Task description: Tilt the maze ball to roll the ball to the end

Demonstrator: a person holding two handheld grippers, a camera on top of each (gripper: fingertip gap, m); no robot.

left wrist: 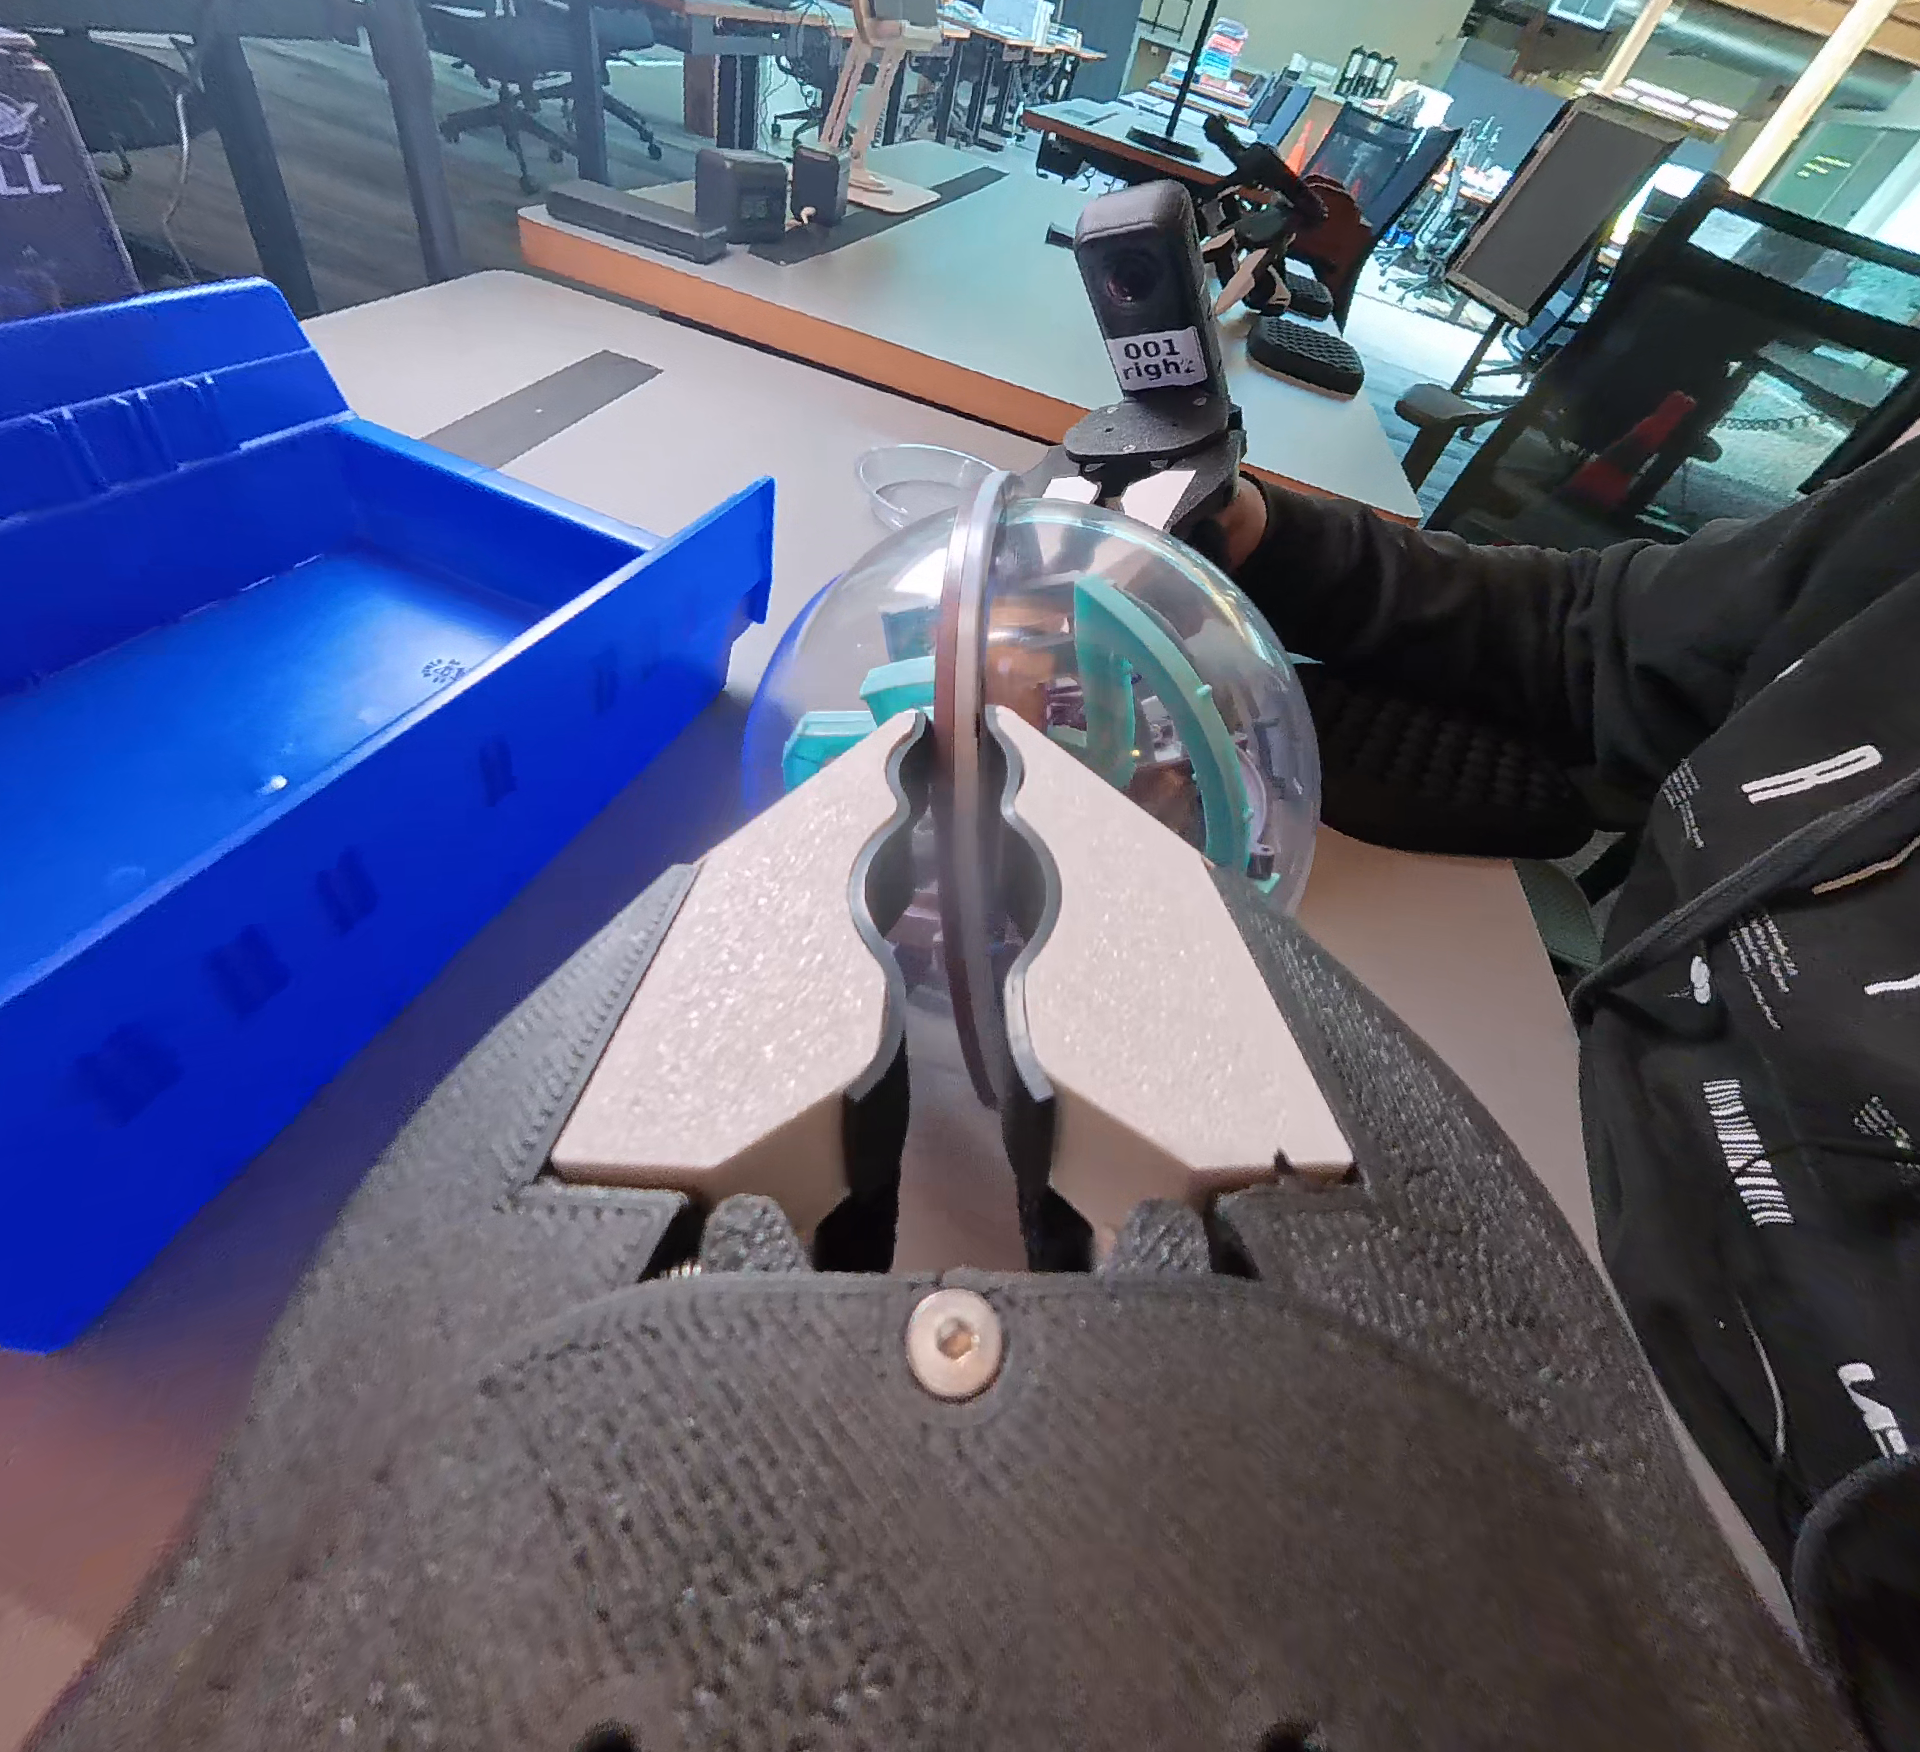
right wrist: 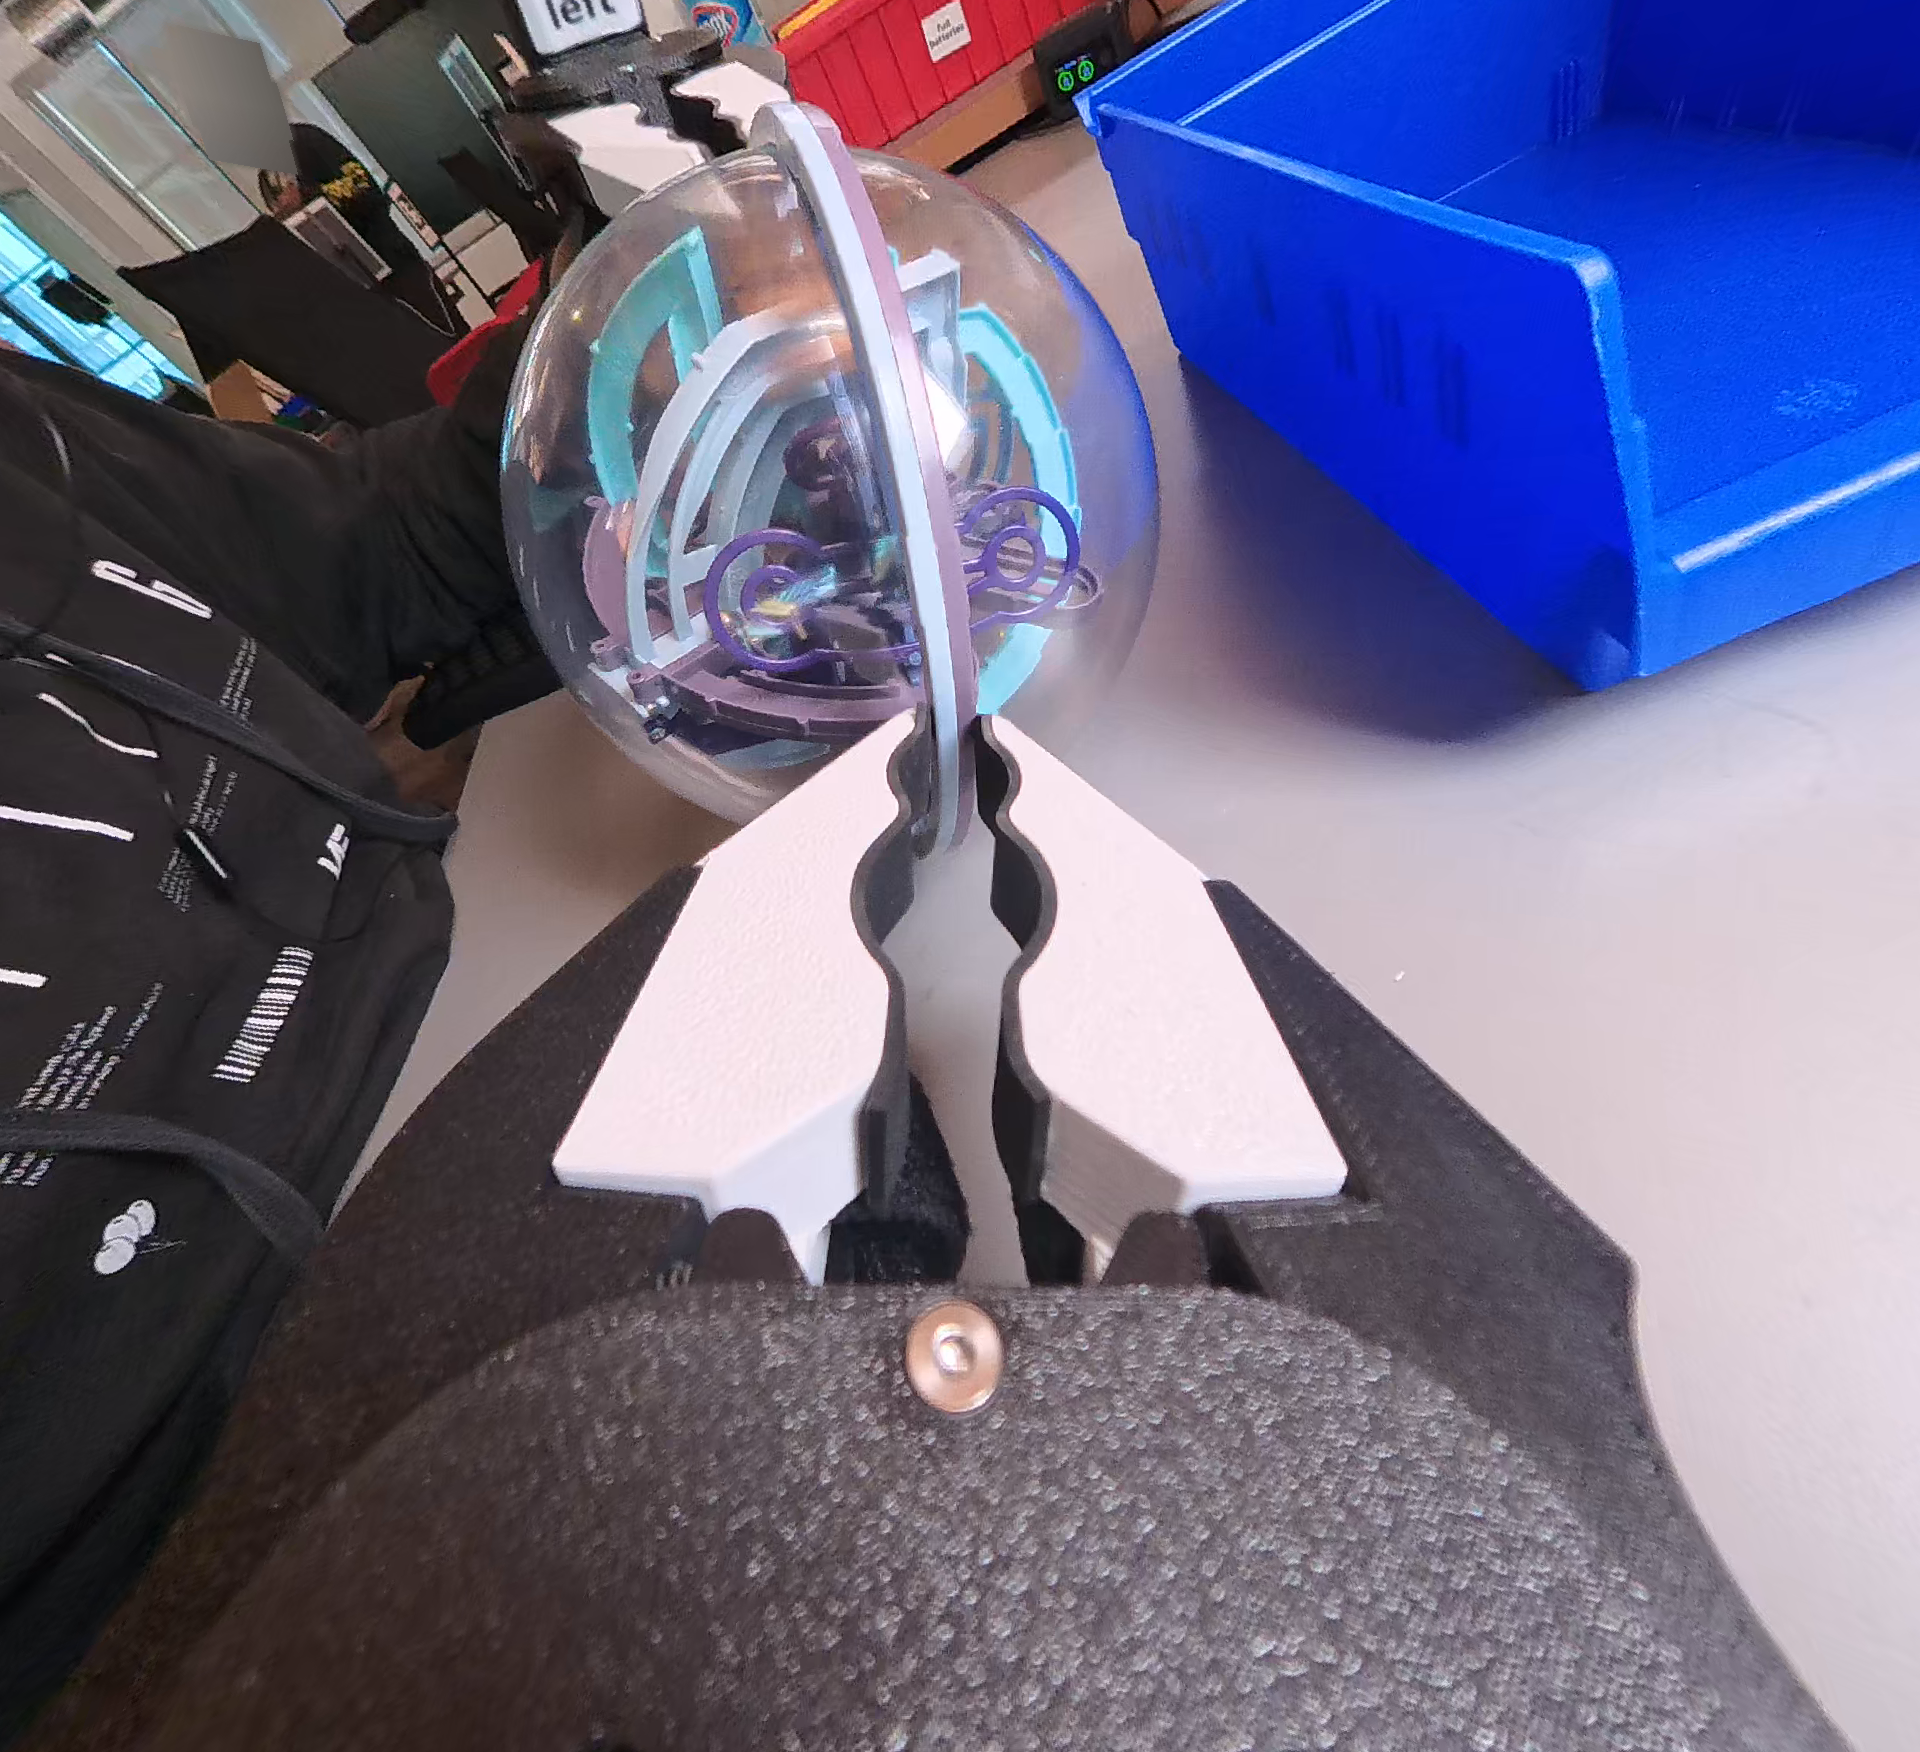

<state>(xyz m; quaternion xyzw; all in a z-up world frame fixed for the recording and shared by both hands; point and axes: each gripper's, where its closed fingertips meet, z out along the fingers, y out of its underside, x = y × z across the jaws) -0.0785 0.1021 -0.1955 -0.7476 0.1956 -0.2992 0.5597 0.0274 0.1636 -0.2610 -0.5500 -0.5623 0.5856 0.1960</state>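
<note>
Maze ball (right wrist: pixel 831 476): clear sphere with teal, grey and purple tracks inside, centre of both views, a grey rim (right wrist: pixel 883 414) running round it almost upright; held above the desk (right wrist: pixel 1351 923), whether it touches the surface cannot be told.
Left claw (left wrist: pixel 954 736): lower centre of the left view, fingers clamped on the rim's near edge; in the right view it shows at upper left (right wrist: pixel 727 118), gripping the rim's far top.
Right claw (right wrist: pixel 948 738): lower centre of the right view, fingers closed on the rim's lower near edge; in the left view it sits above the ball (left wrist: pixel 1127 481), on the far side.
Small ball inside: cannot be made out.
Bin (left wrist: pixel 312 663): blue, open, left of the left view, right of the right view, just beside the ball.
Sleeve (left wrist: pixel 1507 622): black, right edge of the left view.
Clear dish (left wrist: pixel 914 476): on the desk behind the ball.
</note>
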